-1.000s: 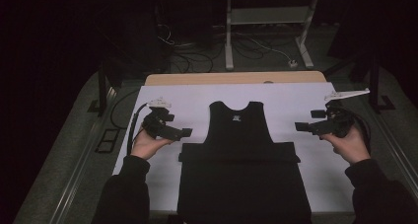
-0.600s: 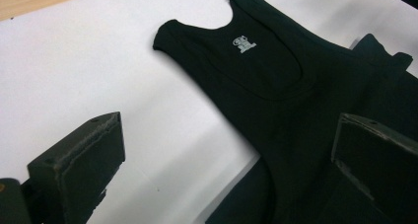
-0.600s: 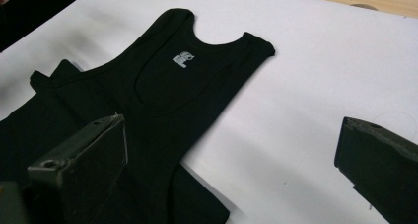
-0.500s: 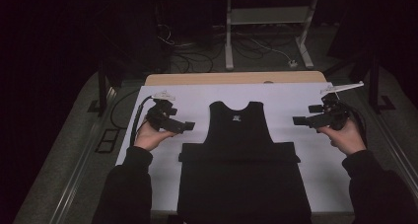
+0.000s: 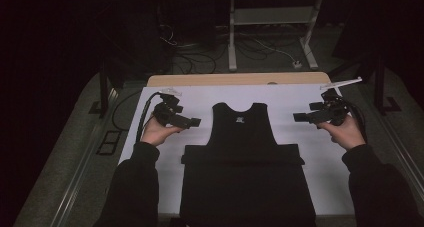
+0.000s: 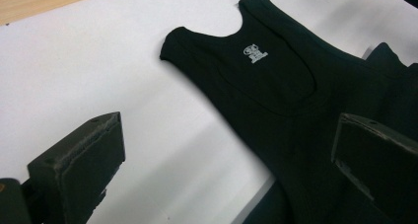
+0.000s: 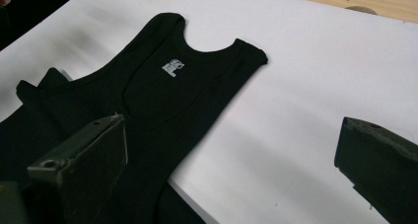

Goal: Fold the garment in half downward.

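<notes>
Both grippers have lifted and drifted outward over the last second; the left gripper (image 5: 195, 121) and right gripper (image 5: 298, 117) now hang to either side of the black tank top (image 5: 244, 137), clear of it, jaws spread wide and empty in both gripper views. Judgement: a fold looks just finished, with the hands backing off before the next grasp. The tank top lies flat in the middle of the white surface (image 5: 295, 99), neck toward the far edge, small white label (image 6: 255, 52) inside the collar, lower part apparently doubled into a wider band; cloth smooth, thin, limp.
</notes>
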Demonstrator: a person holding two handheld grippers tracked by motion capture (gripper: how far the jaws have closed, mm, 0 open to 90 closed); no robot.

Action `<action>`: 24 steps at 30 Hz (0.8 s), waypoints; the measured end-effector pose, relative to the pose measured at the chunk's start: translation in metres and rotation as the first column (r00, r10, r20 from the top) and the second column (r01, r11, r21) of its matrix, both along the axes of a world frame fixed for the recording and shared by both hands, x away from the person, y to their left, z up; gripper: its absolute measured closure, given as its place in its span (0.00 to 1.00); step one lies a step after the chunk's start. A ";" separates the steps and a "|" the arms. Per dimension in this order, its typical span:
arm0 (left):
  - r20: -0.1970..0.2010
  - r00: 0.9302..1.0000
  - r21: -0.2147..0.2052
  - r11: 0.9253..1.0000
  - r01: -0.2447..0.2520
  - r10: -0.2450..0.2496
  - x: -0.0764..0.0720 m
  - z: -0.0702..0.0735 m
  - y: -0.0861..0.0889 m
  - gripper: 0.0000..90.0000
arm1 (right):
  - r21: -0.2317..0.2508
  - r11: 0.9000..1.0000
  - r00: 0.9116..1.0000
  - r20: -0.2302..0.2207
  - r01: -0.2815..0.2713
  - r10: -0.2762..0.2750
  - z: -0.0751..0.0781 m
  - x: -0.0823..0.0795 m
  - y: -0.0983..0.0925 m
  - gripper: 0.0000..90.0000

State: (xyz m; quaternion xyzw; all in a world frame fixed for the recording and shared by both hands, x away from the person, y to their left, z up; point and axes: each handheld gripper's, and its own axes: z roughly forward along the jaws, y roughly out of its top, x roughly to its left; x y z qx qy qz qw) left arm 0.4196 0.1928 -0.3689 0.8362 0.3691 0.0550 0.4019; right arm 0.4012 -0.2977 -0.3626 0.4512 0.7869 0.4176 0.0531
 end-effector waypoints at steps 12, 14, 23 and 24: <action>-0.022 1.000 -0.005 1.000 -0.021 0.021 0.015 -0.011 -0.002 0.00 | 0.019 1.000 1.000 -0.021 0.012 -0.011 -0.008 0.017 0.003 0.00; -0.022 1.000 -0.011 1.000 -0.020 0.020 0.017 -0.012 -0.003 0.00 | 0.019 1.000 0.999 -0.033 0.015 -0.014 -0.010 0.020 0.003 0.00; -0.033 0.999 -0.045 0.998 -0.036 0.034 0.025 -0.018 -0.008 0.00 | 0.010 1.000 0.999 -0.046 0.015 -0.015 -0.022 0.028 0.005 0.00; -0.035 0.999 -0.050 0.998 -0.037 0.035 0.026 -0.019 -0.008 0.00 | 0.010 1.000 0.999 -0.046 0.013 -0.013 -0.023 0.028 0.006 0.00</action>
